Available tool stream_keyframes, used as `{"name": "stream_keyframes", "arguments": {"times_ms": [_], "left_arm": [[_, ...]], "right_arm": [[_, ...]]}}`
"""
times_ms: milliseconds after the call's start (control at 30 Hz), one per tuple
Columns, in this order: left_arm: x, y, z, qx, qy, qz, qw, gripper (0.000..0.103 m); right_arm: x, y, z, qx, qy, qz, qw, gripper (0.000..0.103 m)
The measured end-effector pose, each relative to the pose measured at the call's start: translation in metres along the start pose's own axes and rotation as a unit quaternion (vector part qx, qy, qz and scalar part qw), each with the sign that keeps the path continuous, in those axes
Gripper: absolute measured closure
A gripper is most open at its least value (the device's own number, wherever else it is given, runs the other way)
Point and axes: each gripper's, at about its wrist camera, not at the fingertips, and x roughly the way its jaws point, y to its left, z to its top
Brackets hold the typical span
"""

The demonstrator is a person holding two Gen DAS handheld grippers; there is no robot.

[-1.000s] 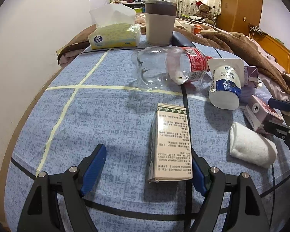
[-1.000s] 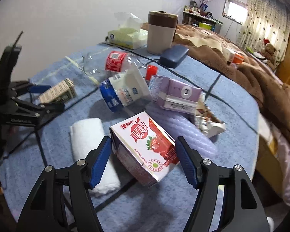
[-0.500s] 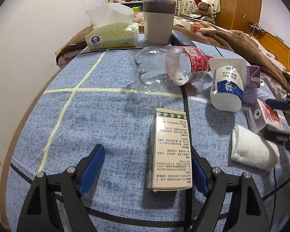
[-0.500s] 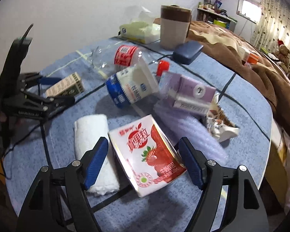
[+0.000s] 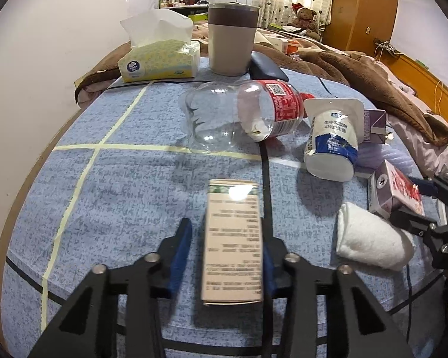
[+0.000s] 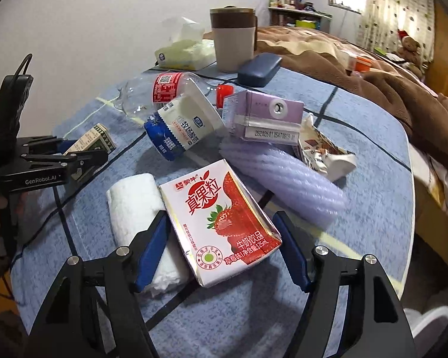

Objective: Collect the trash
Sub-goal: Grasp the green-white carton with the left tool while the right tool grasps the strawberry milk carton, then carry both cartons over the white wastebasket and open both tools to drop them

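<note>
On the blue cloth-covered worktop point(image 5: 110, 185), the left gripper point(image 5: 224, 256) is closing its jaws around the small beige printed carton point(image 5: 233, 247), with a gap on one side. The right gripper point(image 6: 221, 253) is closing around the red strawberry milk carton point(image 6: 221, 217), not yet touching.

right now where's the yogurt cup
In the left wrist view the yogurt cup lies tipped on the blue cloth, right of the clear bottle.

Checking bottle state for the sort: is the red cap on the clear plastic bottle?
No: the red cap lies loose on the tablecloth beside the bottle.
</note>
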Motion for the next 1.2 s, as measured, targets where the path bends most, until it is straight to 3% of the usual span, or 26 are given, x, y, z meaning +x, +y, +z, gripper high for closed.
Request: {"name": "stream_keyframes", "arguments": {"times_ms": [67,667,1200], "left_arm": [[-0.002,0.000,0.000,-0.005,-0.001,-0.006,1.0000,0.070],[-0.062,-0.045,-0.012,0.028,-0.059,-0.047,0.9967,0.070],[-0.108,-0.130,-0.012,0.104,-0.109,-0.119,0.9814,0.070]], "right_arm": [[-0.004,0.001,-0.002,0.006,-0.008,-0.011,1.000,0.032],[-0.060,-0.001,-0.019,0.085,-0.086,-0.045,0.992,0.032],[-0.132,-0.030,-0.059,0.153,-0.140,-0.126,0.970,0.032]]}}
